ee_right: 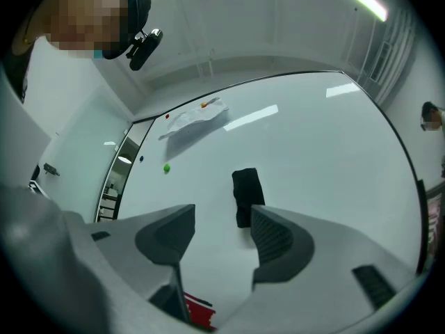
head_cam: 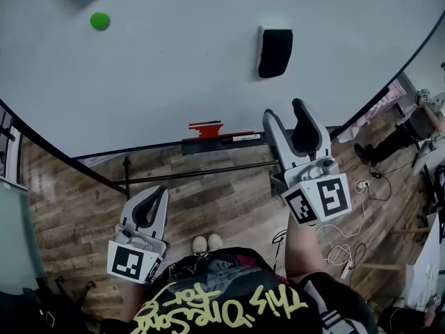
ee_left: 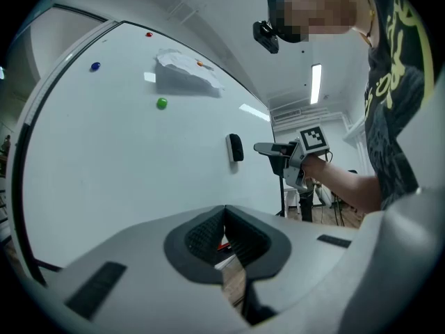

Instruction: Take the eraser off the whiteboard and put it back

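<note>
Nearest, at 7 o'clock in the head view, the left tool [head_cam: 154, 195] hangs low over the wood-plank floor [head_cam: 222, 193]. Its jaws are pressed together with nothing between them. Higher, at about 4 o'clock, the right tool [head_cam: 285, 111] points up toward the whiteboard [head_cam: 174, 68], its jaws apart and empty (its own view shows the eraser on the board beyond the jaw tips). Past the tools, the marker tray [head_cam: 219, 139] at the board's lower edge carries red markers [head_cam: 206, 126]. The black eraser [head_cam: 274, 52] sits upright on the whiteboard at 1 o'clock, just past the right tool's tips and apart from them. Farther off, a green magnet [head_cam: 100, 21] sticks at 11 o'clock, with a crumpled sheet of paper [ee_left: 184, 72] above it.
</note>
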`<state>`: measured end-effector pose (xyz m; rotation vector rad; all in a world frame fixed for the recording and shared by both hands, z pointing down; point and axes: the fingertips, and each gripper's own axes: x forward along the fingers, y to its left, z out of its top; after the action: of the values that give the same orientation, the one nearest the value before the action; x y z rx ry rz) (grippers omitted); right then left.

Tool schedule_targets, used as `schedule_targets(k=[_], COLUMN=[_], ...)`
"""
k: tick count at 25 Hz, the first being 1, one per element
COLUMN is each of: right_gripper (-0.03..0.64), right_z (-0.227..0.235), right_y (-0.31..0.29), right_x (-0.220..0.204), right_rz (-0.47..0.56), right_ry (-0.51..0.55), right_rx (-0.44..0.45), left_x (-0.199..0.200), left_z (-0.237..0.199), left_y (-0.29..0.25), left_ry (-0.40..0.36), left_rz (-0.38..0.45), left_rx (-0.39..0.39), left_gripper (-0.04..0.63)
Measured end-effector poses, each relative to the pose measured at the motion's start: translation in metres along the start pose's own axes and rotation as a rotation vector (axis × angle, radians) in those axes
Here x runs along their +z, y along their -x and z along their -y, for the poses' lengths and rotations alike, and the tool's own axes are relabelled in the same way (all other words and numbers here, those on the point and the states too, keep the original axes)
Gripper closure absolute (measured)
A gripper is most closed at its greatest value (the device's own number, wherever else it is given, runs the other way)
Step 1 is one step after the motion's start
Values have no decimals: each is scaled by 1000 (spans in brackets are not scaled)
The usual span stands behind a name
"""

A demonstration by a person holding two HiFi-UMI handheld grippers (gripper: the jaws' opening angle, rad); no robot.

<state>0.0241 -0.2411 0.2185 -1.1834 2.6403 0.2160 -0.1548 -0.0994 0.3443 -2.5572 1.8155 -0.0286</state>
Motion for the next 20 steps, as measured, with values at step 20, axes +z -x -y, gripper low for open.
schedule_targets(k=[20], right_gripper=[437], right_z=[-22], right_y=[39], right_x=[-28], right_rz=[-66], right_ry=[-115], right_rx=[71], left_x=[2], left_z=[18], left_y=[-23], left_ry=[-7], left_rz=[-3], left_rx=[-85], left_gripper=[588])
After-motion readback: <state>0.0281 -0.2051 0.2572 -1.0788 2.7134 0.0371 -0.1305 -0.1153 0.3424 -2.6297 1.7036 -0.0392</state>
